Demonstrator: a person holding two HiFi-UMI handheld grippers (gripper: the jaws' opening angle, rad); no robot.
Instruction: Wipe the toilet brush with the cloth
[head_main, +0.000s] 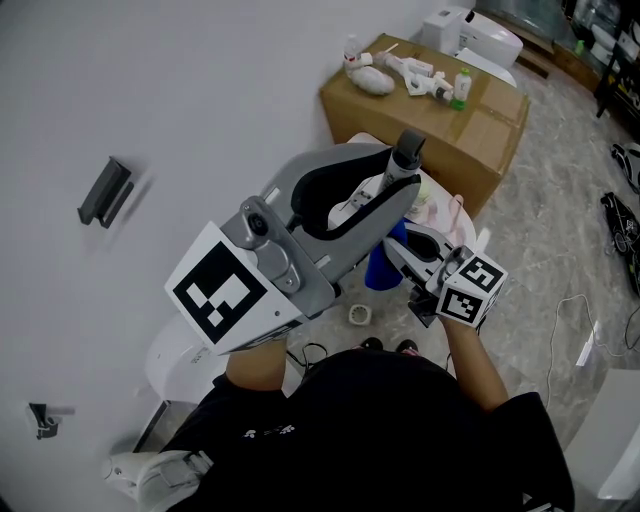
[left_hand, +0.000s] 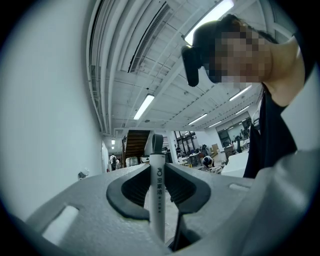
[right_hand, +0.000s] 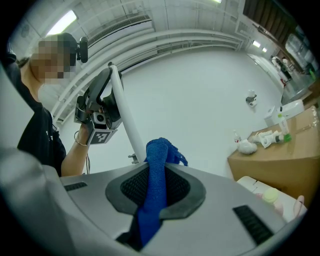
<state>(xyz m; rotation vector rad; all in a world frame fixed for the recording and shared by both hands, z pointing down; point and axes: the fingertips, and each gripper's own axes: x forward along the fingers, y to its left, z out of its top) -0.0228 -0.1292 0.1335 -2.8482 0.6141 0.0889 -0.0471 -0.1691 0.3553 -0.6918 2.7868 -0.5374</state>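
Note:
My left gripper (head_main: 395, 185) is shut on the toilet brush, and the brush's grey-capped handle end (head_main: 406, 150) sticks out past the fingertips. In the left gripper view the white handle (left_hand: 157, 190) runs straight between the jaws of the left gripper (left_hand: 157, 172). My right gripper (head_main: 415, 250) sits just right of and below it, shut on a blue cloth (head_main: 385, 268). In the right gripper view the cloth (right_hand: 156, 170) stands up out of the right gripper (right_hand: 156, 175), beside the white handle (right_hand: 125, 110). The brush head is hidden.
A cardboard box (head_main: 440, 110) with bottles and white items stands by the wall, a white appliance (head_main: 470, 35) behind it. A dark bracket (head_main: 105, 190) hangs on the wall at the left. A tape roll (head_main: 360, 314) lies on the floor below the grippers.

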